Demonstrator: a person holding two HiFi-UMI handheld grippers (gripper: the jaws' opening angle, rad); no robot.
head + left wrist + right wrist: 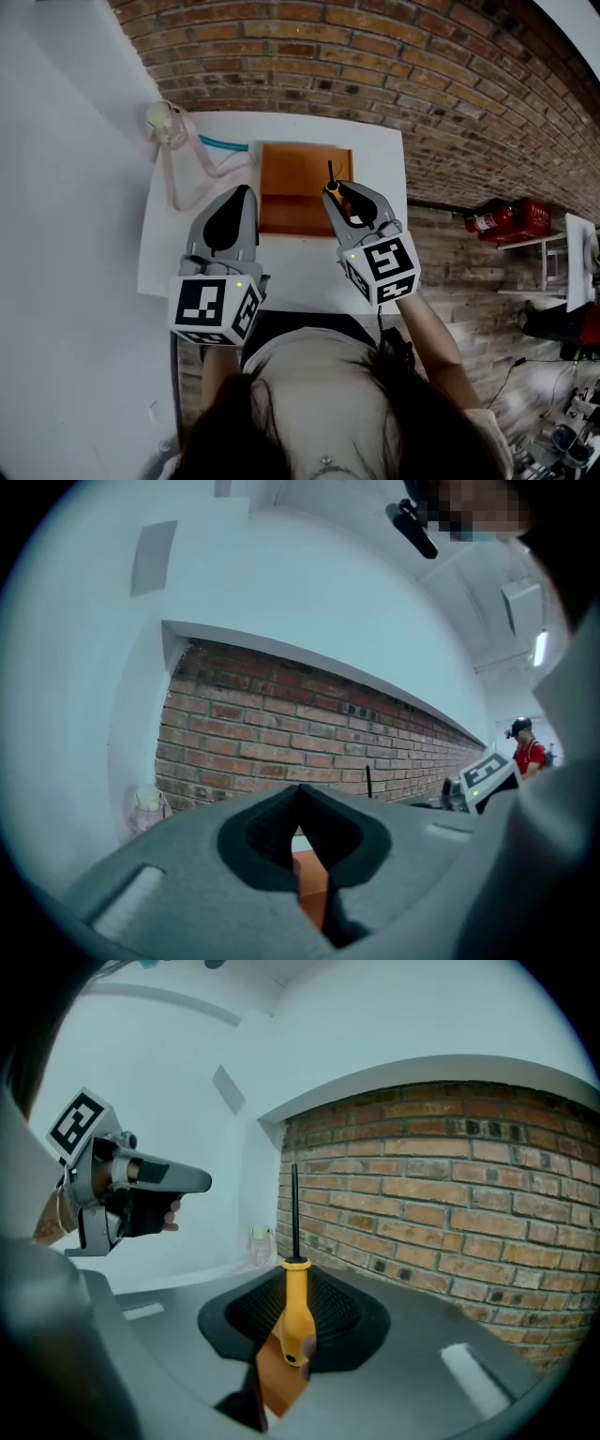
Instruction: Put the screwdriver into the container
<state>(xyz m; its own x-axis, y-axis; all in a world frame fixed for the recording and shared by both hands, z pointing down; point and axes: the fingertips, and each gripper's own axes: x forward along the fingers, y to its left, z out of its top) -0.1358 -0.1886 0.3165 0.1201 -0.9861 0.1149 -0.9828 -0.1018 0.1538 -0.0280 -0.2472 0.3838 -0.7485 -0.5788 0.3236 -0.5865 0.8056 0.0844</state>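
White table (380, 141) against brick wall (375, 56), orange container (295, 192) at table's 12 o'clock end. Jaws of right gripper (337, 194) clamp yellow handle of screwdriver (331, 181), black shaft pointing toward 12 o'clock, over container's 3 o'clock edge. Jaws of left gripper (246, 193) pressed together, nothing between, tips just beside container's 9 o'clock edge. Pink cord (173, 178) and teal cable (223, 143) at table's 10 o'clock. Red fire extinguisher (506, 217) at 3 o'clock by wall.
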